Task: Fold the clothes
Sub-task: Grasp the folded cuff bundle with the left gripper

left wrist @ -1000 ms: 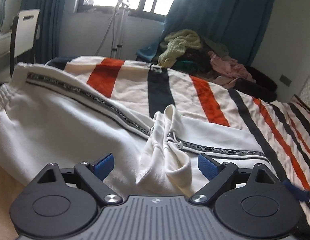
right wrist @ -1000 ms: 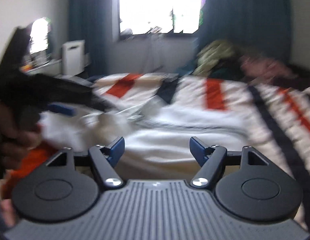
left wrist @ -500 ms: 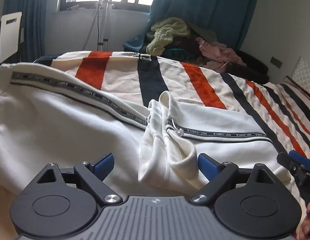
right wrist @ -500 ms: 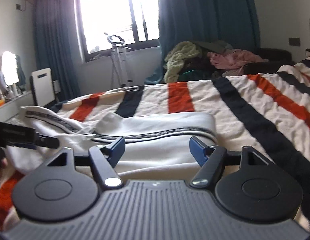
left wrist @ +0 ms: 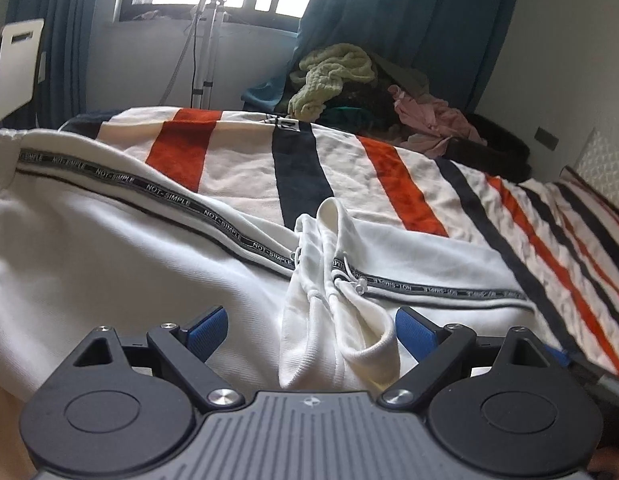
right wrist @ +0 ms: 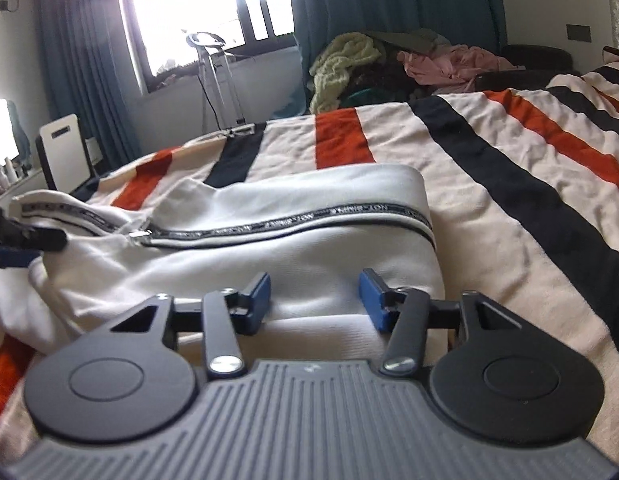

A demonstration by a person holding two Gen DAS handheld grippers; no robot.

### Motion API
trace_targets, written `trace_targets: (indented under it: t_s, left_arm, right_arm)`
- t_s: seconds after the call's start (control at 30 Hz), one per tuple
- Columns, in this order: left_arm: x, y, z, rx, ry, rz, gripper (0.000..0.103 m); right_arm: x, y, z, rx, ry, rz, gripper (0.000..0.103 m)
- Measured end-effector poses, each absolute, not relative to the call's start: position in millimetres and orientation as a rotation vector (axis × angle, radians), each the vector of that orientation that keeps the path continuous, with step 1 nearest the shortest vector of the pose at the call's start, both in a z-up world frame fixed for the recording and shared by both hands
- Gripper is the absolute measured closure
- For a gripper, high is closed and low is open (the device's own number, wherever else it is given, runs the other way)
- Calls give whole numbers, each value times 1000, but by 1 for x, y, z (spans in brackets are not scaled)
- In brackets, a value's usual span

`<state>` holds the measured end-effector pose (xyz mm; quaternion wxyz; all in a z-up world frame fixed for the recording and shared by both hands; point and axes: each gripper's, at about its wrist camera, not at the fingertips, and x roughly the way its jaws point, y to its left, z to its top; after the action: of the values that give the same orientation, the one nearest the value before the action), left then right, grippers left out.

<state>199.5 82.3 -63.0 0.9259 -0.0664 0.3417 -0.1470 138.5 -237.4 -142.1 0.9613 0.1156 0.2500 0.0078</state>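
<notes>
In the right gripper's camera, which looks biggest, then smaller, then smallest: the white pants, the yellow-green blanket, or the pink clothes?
1. White pants, by far the biggest, but also nearest.
2 and 3. Yellow-green blanket and pink clothes look about alike, both far off and partly hidden in the pile, so no ranking.

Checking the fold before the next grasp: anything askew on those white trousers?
Yes. The white trousers are folded over, but one ribbed cuff stands bunched up mid-garment with its drawcord loose, instead of lying flat.

Trousers [left wrist: 109, 264] flat on the bed [left wrist: 389, 172], clothes pile [left wrist: 349, 80] behind it.
</notes>
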Motion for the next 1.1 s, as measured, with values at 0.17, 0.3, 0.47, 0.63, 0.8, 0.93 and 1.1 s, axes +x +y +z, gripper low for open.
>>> trace_targets:
  t_s: [0.17, 0.3, 0.47, 0.63, 0.8, 0.93, 1.1]
  left_arm:
    - [202, 89, -66, -197, 731, -324, 11]
    - [205, 90, -70, -264, 753, -385, 11]
    - [211, 84, -77, -317, 785, -458, 11]
    - [215, 71, -86, -236, 799, -426, 12]
    - [215, 65, -91, -177, 801, -364, 43]
    - [213, 62, -92, -145, 784, -328, 68]
    - [190, 67, -69, -234, 727, -348, 85]
  right_arm:
    - [137, -244, -141, 262, 511, 8, 61]
    - [135, -244, -139, 266, 513, 6, 61]
    - [135, -243, -140, 263, 514, -1, 61]
    - [135, -241, -140, 255, 513, -8, 61]
    - [135, -241, -140, 248, 514, -10, 61]
    - [136, -240, -140, 242, 515, -11, 61]
    - [132, -249, -134, 289, 491, -31, 61]
